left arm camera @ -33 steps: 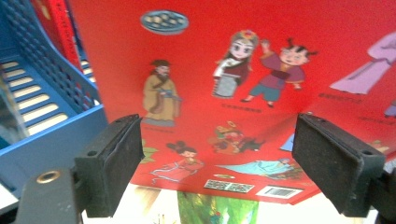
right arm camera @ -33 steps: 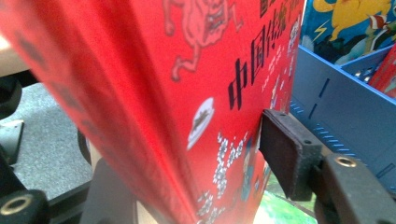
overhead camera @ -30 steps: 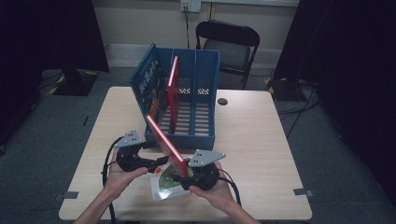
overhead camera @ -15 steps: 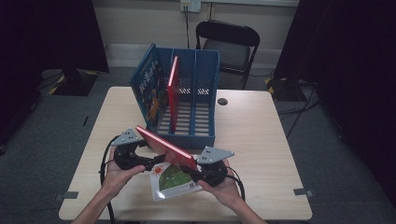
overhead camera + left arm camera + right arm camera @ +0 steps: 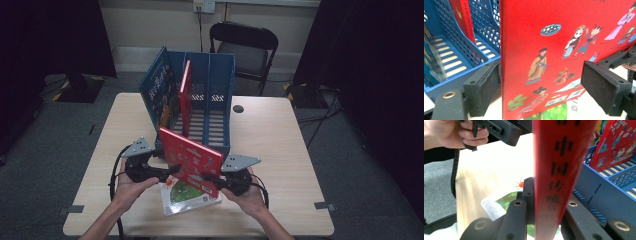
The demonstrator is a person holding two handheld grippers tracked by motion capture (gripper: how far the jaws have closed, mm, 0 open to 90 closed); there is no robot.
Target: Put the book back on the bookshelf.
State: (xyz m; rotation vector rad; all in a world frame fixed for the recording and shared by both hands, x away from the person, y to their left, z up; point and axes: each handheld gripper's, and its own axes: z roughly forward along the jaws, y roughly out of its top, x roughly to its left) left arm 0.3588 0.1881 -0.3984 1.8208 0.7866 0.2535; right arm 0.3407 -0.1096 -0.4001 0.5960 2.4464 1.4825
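Red book (image 5: 192, 161): clamped at its spine in my right gripper (image 5: 220, 179), jaws just closed; my left gripper (image 5: 167, 172) open around its edge, not pressing.

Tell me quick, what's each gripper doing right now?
Left gripper: open, jaws standing wide of the red book, pads not pressing it.
Right gripper: just closed, clamped on the red book's spine.
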